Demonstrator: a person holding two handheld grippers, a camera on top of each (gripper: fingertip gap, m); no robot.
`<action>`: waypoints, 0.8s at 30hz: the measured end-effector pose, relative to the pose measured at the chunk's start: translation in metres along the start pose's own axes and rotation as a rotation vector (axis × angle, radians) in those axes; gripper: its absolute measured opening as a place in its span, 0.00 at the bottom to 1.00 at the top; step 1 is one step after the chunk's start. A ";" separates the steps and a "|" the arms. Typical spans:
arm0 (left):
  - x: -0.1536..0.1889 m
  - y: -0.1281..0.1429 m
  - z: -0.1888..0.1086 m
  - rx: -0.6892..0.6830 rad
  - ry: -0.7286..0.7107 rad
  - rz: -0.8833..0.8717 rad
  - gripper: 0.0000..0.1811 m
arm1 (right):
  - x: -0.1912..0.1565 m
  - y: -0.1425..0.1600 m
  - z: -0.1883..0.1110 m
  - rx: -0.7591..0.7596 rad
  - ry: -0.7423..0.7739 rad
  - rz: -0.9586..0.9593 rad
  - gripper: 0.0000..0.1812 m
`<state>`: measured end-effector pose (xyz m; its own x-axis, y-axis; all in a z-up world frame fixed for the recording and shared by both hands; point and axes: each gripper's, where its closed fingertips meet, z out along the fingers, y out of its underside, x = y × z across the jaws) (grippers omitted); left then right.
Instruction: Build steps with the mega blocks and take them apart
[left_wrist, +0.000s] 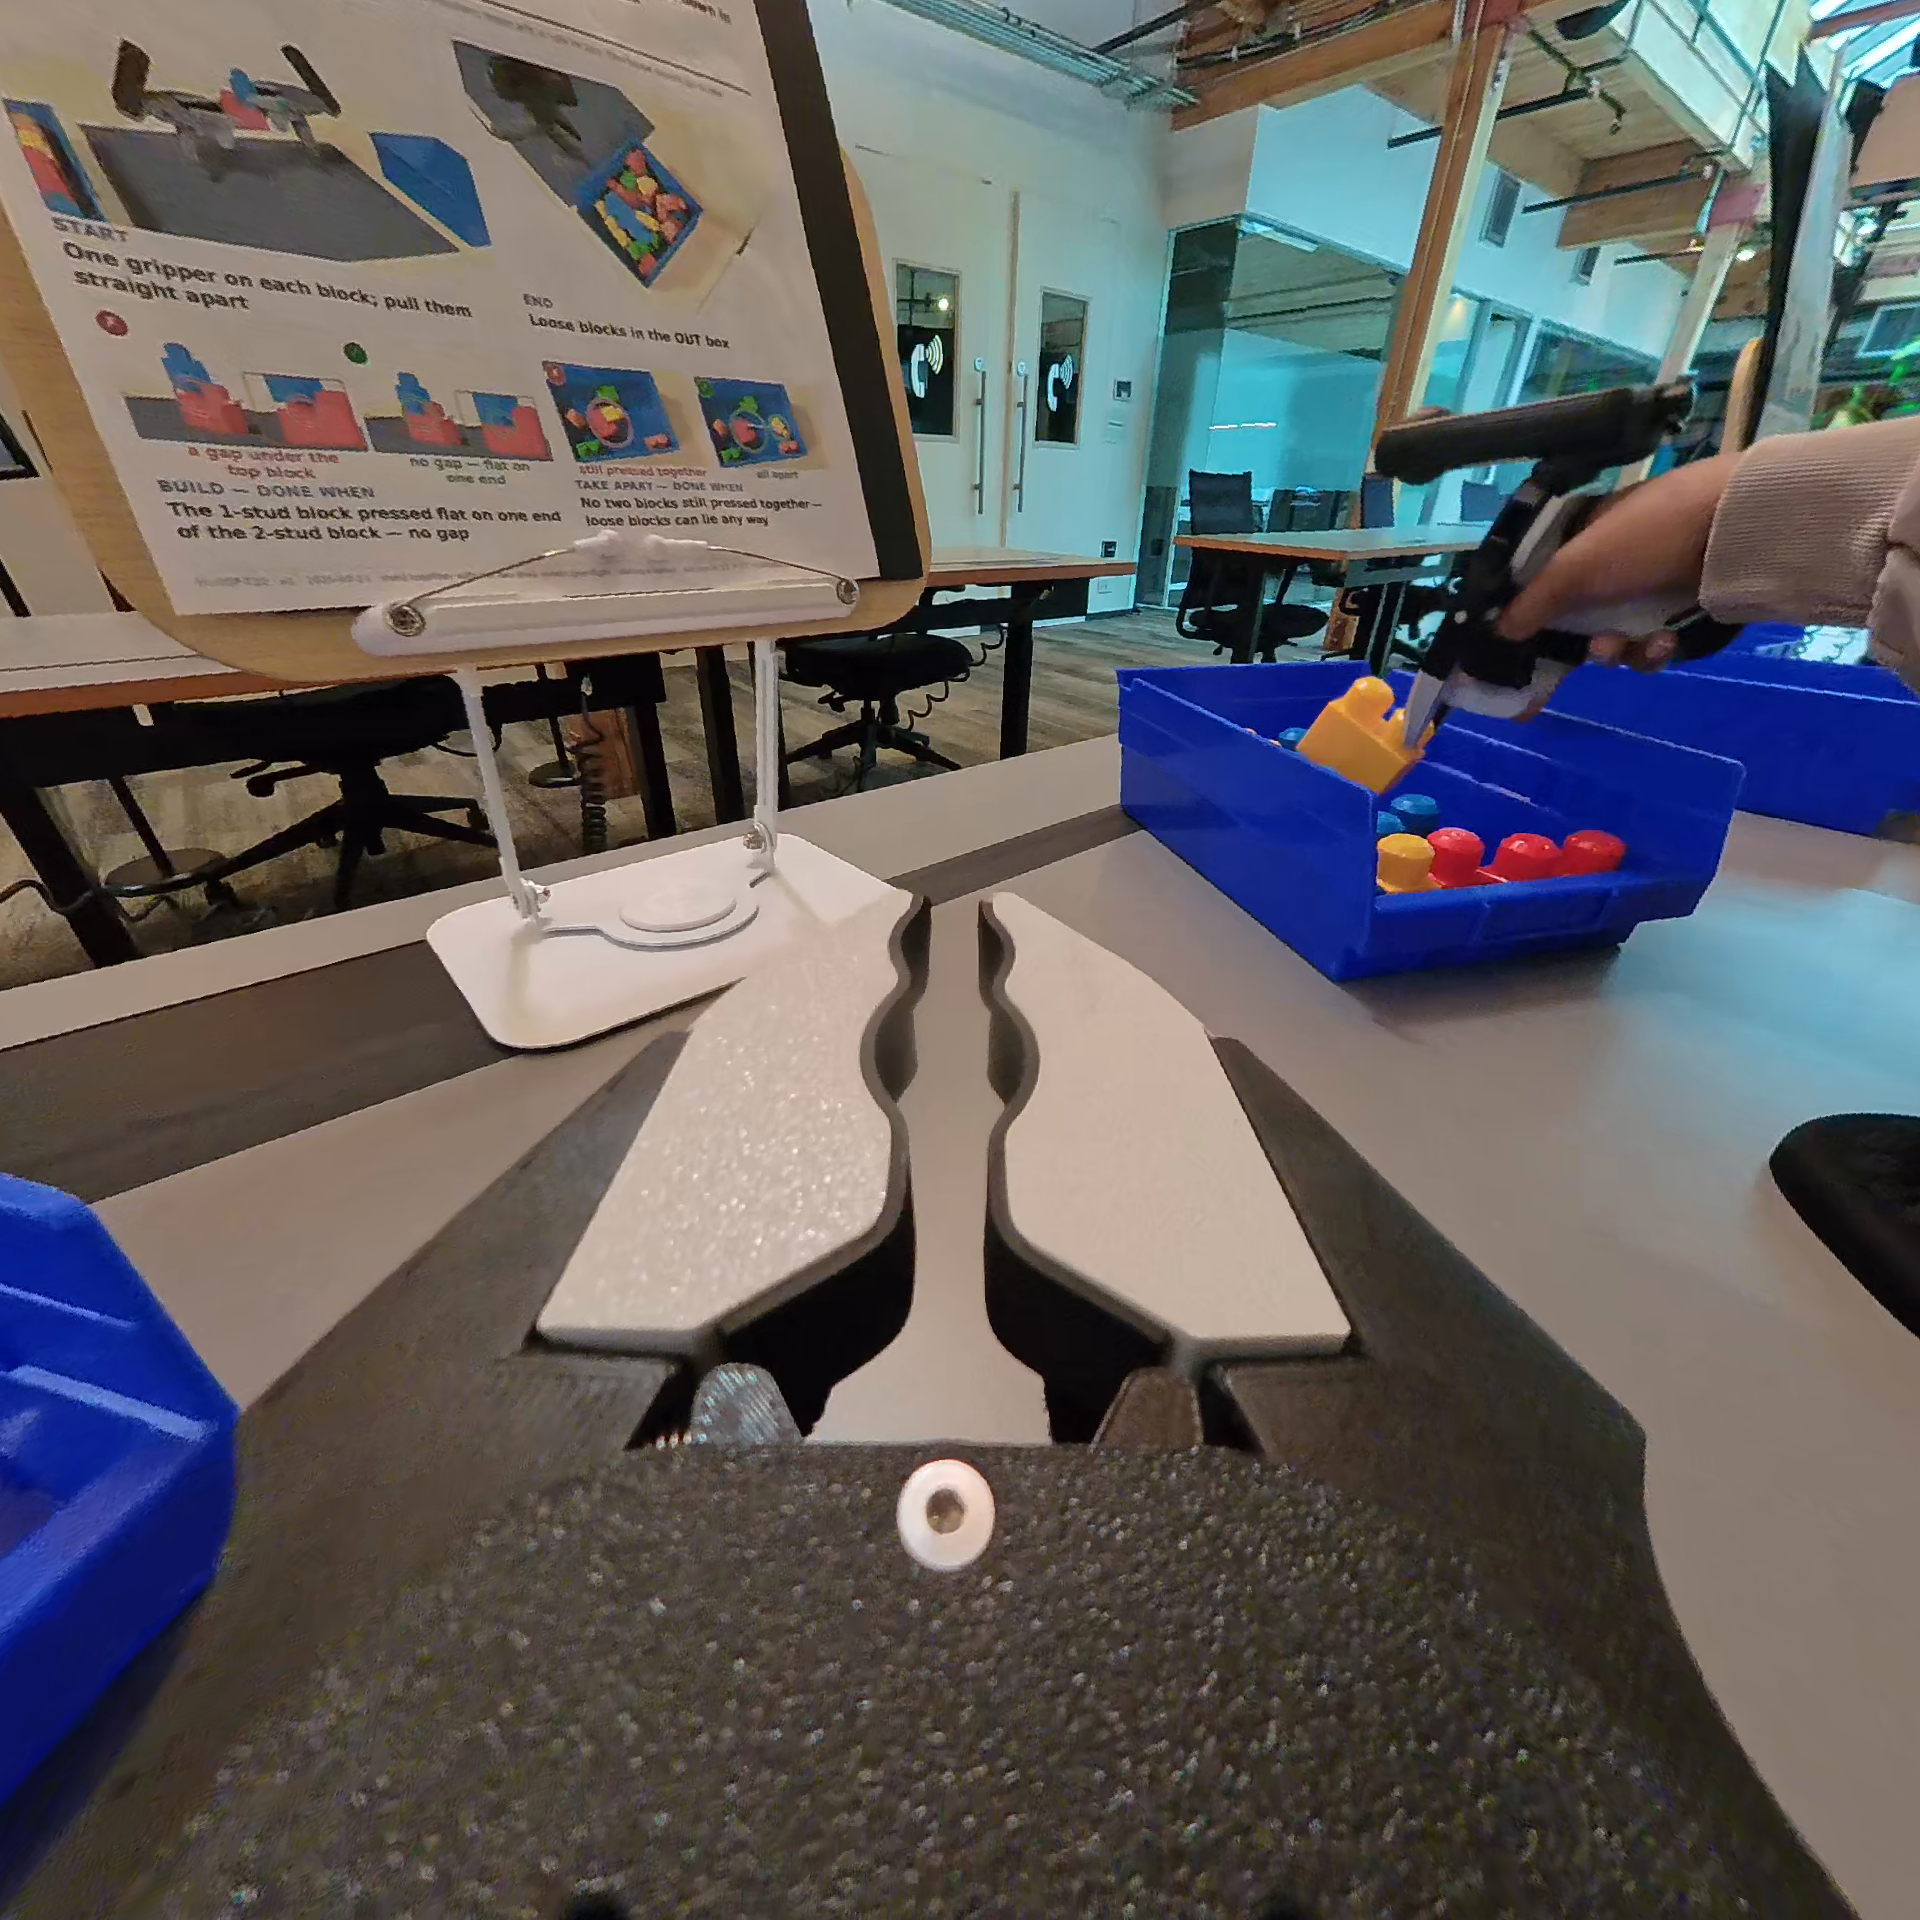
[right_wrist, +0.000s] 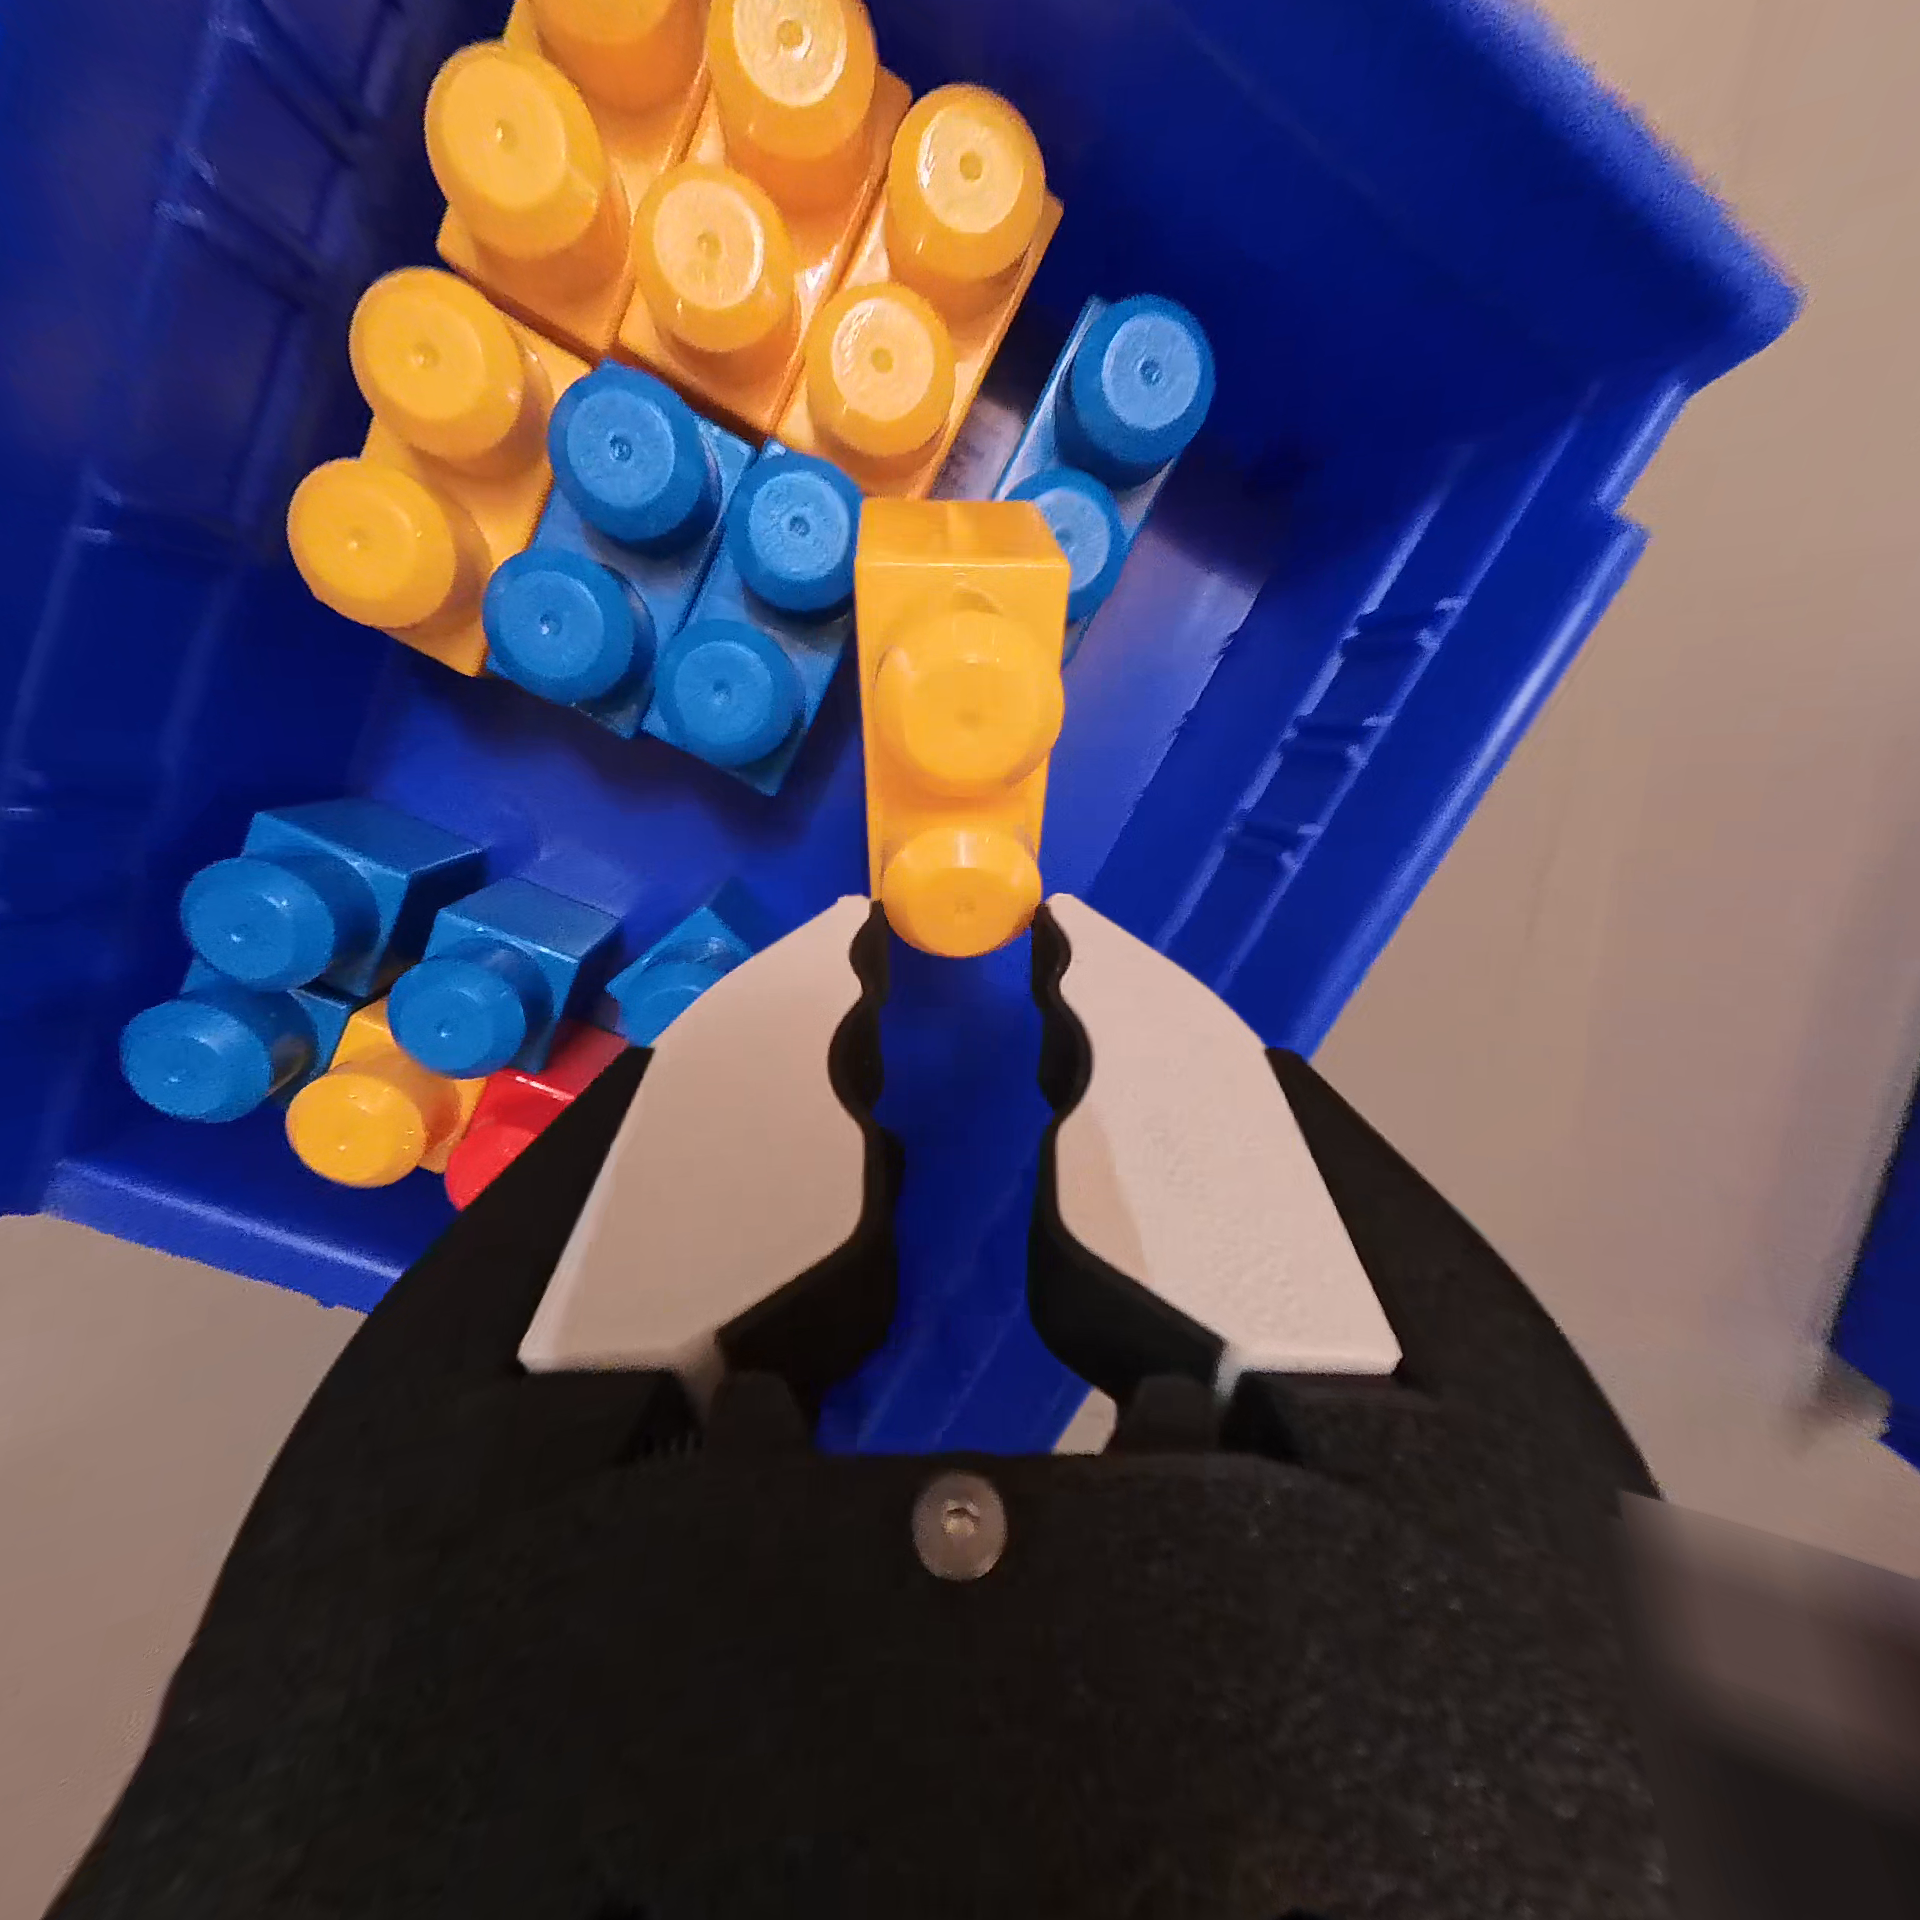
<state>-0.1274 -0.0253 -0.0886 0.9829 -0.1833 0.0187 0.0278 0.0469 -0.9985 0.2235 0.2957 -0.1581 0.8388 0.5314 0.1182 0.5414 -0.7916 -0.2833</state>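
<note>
My right gripper (right_wrist: 961, 909) is shut on the near stud of a yellow two-stud block (right_wrist: 961, 665) and holds it above a blue bin (right_wrist: 1351, 727). In the bin lie several loose yellow, blue and red blocks. In the left wrist view the right gripper (left_wrist: 1421, 727) holds the yellow block (left_wrist: 1351, 738) tilted over that bin (left_wrist: 1247, 831), with a hand behind it. My left gripper (left_wrist: 954, 914) hovers low over the grey table. Its jaws are almost together with a narrow gap, and it holds nothing.
An instruction board on a white stand (left_wrist: 644, 935) is just ahead of the left gripper. A second blue bin (left_wrist: 94, 1455) sits at the near left, another (left_wrist: 1818, 727) behind the first. A black object (left_wrist: 1860, 1195) lies at the right edge. The left gripper's tips are roughly 50 cm from the right gripper's. Between my right fingertips and the black object (left_wrist: 1860, 1195) there is roughly 30 cm.
</note>
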 end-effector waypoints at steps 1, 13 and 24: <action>-0.001 0.000 0.000 0.001 -0.003 -0.001 0.04 | -0.002 0.004 0.002 -0.010 -0.006 0.006 0.14; -0.006 -0.003 -0.002 0.013 -0.022 -0.004 0.04 | -0.016 0.033 0.018 -0.092 -0.057 0.109 0.14; -0.011 -0.003 -0.003 0.016 -0.039 0.001 0.03 | -0.013 -0.007 0.026 0.149 -0.075 0.267 0.16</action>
<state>-0.1385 -0.0264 -0.0859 0.9892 -0.1452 0.0198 0.0292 0.0631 -0.9976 0.2072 0.3018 -0.1825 0.9406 0.3361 -0.0484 0.2836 -0.8561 -0.4321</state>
